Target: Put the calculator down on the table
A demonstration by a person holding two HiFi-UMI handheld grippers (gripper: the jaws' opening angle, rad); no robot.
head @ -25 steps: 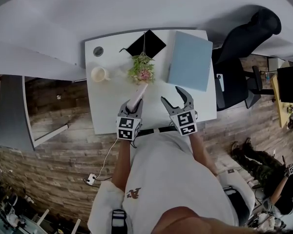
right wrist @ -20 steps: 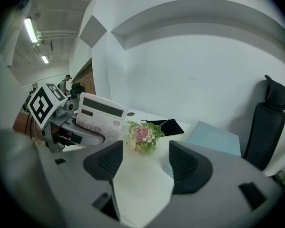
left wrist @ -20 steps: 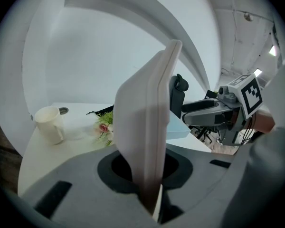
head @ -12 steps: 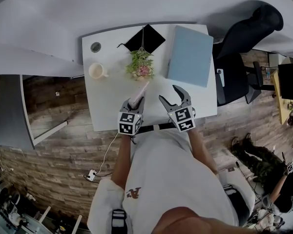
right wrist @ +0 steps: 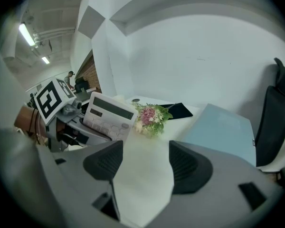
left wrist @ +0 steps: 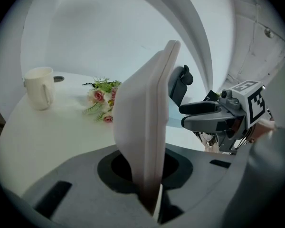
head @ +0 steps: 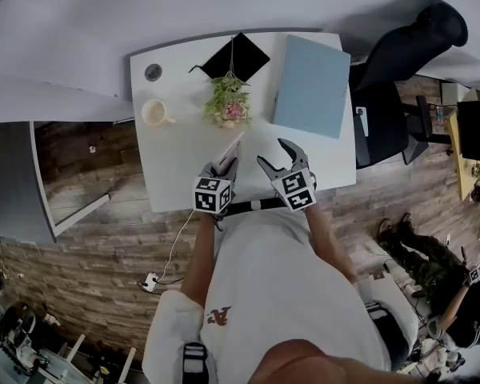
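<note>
While left claw (head: 226,166) pinches one calculator (left wrist: 145,122), one mug (head: 155,113) sits on table (head: 176,170)

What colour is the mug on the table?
White; the mug shows best in the left gripper view.

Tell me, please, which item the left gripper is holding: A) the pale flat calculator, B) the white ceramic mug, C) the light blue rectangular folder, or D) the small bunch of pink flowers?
A: the left gripper has its jaws closed on the lower edge of the pale flat calculator, held upright, while the mug, folder and flowers lie on the white table.
</note>
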